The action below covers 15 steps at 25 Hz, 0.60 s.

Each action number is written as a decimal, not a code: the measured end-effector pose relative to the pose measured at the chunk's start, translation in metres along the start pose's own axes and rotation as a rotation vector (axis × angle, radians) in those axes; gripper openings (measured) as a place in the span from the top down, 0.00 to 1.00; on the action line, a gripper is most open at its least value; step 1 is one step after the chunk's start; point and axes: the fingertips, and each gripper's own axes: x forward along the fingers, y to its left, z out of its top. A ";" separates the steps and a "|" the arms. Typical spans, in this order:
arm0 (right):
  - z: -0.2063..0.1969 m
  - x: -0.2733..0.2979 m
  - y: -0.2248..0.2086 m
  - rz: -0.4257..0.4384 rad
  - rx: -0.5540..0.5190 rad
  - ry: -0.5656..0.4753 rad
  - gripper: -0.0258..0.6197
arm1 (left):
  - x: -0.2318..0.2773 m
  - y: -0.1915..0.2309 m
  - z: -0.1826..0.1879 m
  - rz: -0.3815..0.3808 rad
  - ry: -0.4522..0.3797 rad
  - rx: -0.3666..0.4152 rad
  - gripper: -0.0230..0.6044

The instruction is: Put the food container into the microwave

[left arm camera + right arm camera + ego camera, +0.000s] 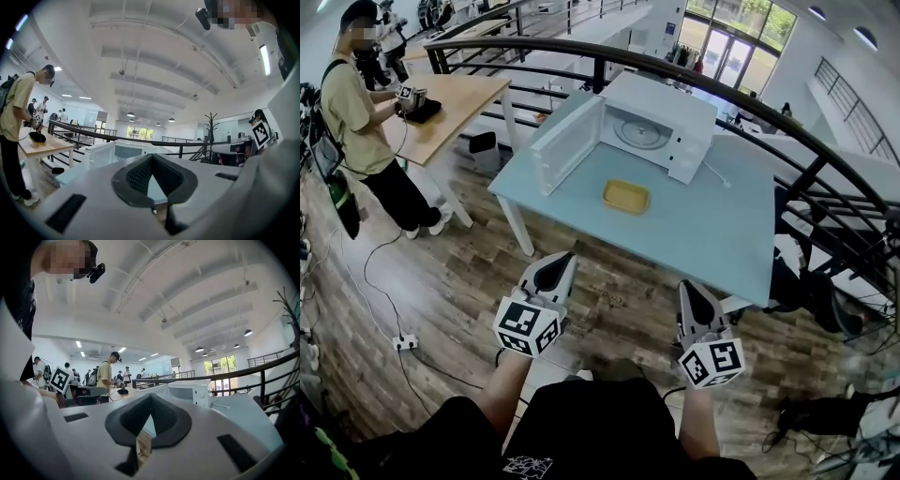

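Table (712,225): under microwave, bearing both task items.
Microwave (661,127): door (567,141) swung wide, cavity ready for loading.
Left gripper (566,257): well short of microwave, tips together, nothing btwn; likely pre-reach.
Right gripper (687,286): same distance from microwave, tips together, empty.
Food container (625,196): just in front of microwave opening, untouched.

The left gripper (566,259) and right gripper (687,288) are held side by side, well apart, both pointing forward. Each has its jaws closed tip to tip with nothing between them. A bare forearm (508,392) extends behind the left gripper.
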 end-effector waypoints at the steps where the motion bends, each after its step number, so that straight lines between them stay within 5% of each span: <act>1: -0.001 0.001 0.000 0.000 0.000 0.004 0.95 | -0.001 0.002 -0.001 0.003 0.002 0.000 0.95; 15: -0.008 0.057 -0.049 0.057 0.023 0.012 0.95 | 0.062 0.017 -0.018 0.034 0.017 -0.014 0.95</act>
